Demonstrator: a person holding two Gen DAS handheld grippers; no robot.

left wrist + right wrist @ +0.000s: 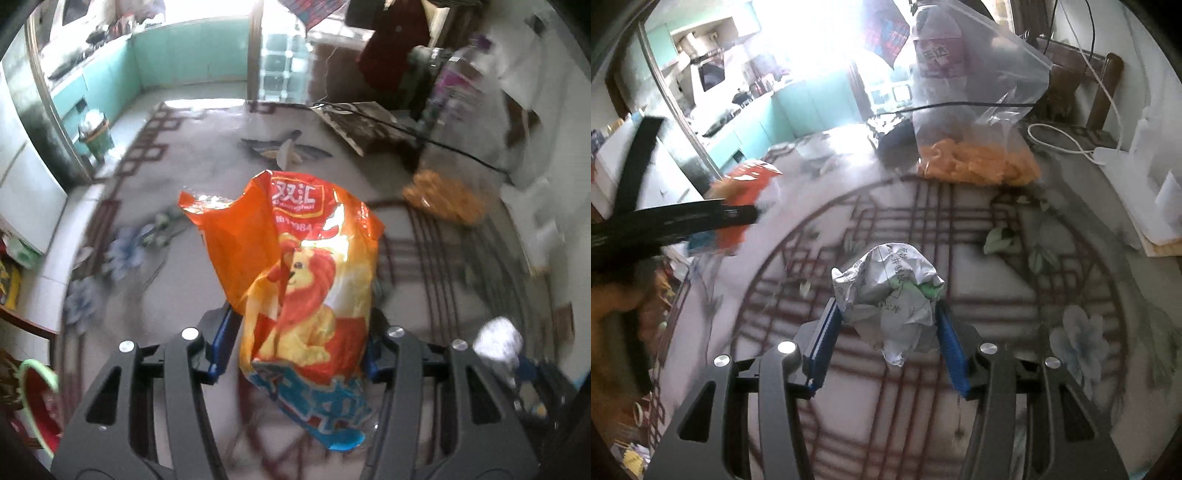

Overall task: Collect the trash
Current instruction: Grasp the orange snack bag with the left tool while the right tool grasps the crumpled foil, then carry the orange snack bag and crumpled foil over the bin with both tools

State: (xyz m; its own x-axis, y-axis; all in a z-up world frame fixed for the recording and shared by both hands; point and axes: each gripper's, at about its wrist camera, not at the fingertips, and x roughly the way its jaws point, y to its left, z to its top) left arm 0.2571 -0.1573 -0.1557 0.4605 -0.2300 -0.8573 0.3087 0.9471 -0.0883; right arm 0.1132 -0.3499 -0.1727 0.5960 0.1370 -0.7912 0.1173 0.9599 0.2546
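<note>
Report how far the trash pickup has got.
Nothing shows as binned yet. In hand: the left gripper clamps the orange wrapper, and the right gripper holds the crumpled paper. Left: drop both; the clear bag of orange snacks sits on the table.

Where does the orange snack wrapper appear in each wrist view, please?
Left wrist: wrapper at centre, between the left gripper fingers.
Right wrist: blurred wrapper at middle left, behind the dark left gripper.
Shared landmark: clear bag of orange snacks on the table.
</note>
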